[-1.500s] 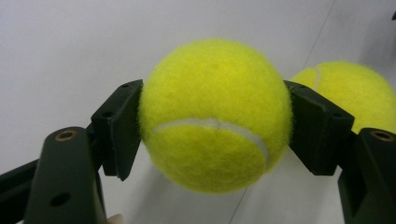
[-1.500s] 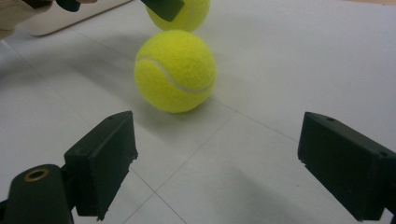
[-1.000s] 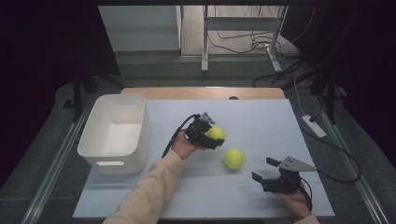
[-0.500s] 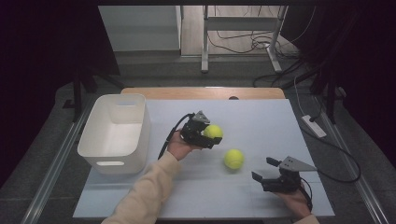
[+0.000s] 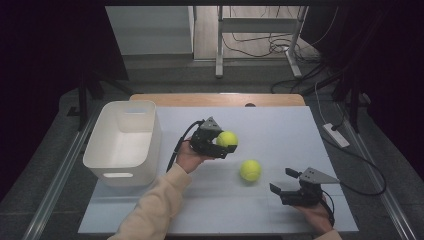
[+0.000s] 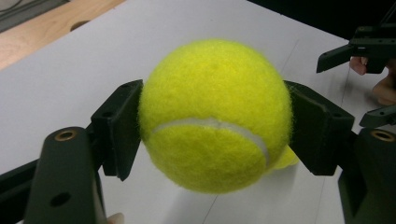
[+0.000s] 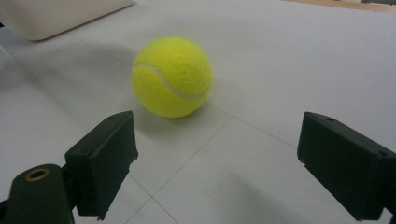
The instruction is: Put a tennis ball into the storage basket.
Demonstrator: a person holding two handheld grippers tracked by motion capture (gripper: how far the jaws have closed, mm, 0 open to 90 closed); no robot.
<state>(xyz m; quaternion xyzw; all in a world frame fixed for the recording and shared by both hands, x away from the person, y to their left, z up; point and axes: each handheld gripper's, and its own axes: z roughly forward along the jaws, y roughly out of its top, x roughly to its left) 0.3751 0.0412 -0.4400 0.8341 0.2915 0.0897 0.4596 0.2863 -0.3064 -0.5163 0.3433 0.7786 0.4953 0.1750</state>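
Beside the white bin (image 5: 122, 145) on the counter (image 5: 280, 125), the left gripper (image 5: 220, 145) clamps one tennis ball (image 5: 227, 138) aloft, where felt could slip free, while the right gripper (image 5: 287, 182) gapes empty near the second ball (image 5: 250, 170).

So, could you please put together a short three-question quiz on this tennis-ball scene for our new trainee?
1. True or false: the left gripper is shut on a tennis ball.
2. Where is the second tennis ball? A) inside the white bin B) on the table, ahead of the right gripper C) between the right gripper's pads.
3. How do the right gripper's jaws stand?

Key: 1. True; its pads press the ball on both sides. 2. B. 3. Open, with nothing between them.
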